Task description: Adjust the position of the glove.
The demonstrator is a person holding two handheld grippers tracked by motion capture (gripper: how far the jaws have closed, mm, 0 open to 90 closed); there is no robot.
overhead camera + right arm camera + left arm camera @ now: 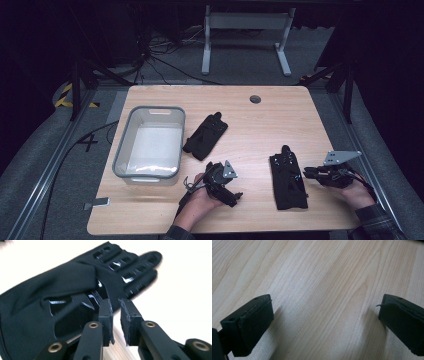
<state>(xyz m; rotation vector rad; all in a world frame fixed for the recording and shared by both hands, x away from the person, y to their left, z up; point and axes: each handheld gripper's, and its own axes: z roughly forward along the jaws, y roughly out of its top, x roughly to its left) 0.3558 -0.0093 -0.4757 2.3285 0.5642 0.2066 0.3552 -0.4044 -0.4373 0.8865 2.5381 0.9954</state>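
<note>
Black glove (62, 292) just beside nearly-closed right tongs (115, 305); left tongs (324, 315) apart over bare table (317, 277).

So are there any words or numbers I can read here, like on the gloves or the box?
"4": a dark number on the grey floor, left of the table.
No words or numbers can be read on the grey bin, on either black glove, or on the grippers.
The yellow and black stripes on the floor at far left are a warning mark, not writing.
</note>
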